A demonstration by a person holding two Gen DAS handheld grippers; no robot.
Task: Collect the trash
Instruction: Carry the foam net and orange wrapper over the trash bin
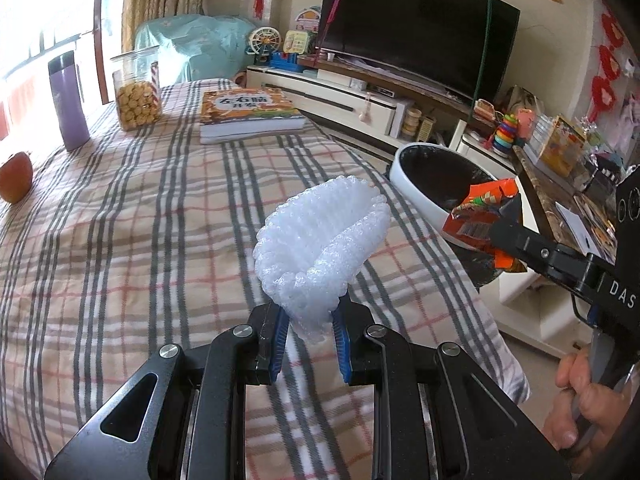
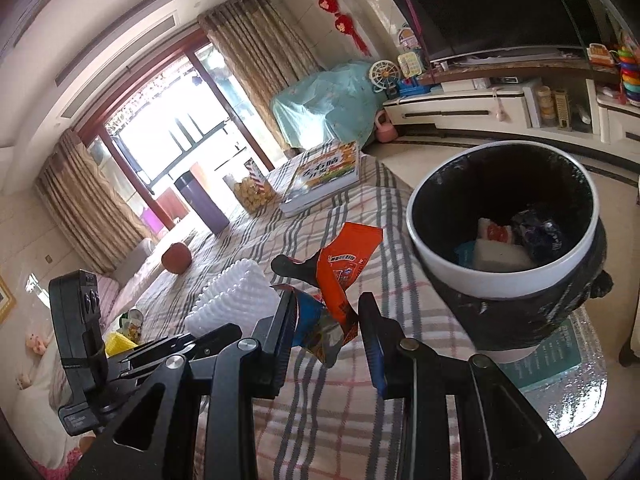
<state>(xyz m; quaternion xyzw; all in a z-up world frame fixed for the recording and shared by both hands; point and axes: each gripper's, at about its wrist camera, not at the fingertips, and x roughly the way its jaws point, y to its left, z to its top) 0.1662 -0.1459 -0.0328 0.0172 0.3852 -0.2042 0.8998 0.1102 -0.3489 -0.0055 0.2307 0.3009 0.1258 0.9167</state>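
The foam net (image 1: 320,240) is white and bumpy all over. The snack wrapper (image 2: 344,276) is bright orange with some blue and black on it. The trash bin (image 2: 496,276) is white outside, with a shiny black bag inside. The cloth on the worktop (image 1: 140,220) is cream with grey and thin red stripes that cross in squares. The cup (image 1: 69,100) is purple with a dark top. The book (image 1: 250,110) has an orange cover. The apple (image 1: 16,178) is red.

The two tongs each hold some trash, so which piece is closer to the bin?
The orange snack wrapper in the right tongs. It hangs right beside the trash bin, while the white foam net is over the table.
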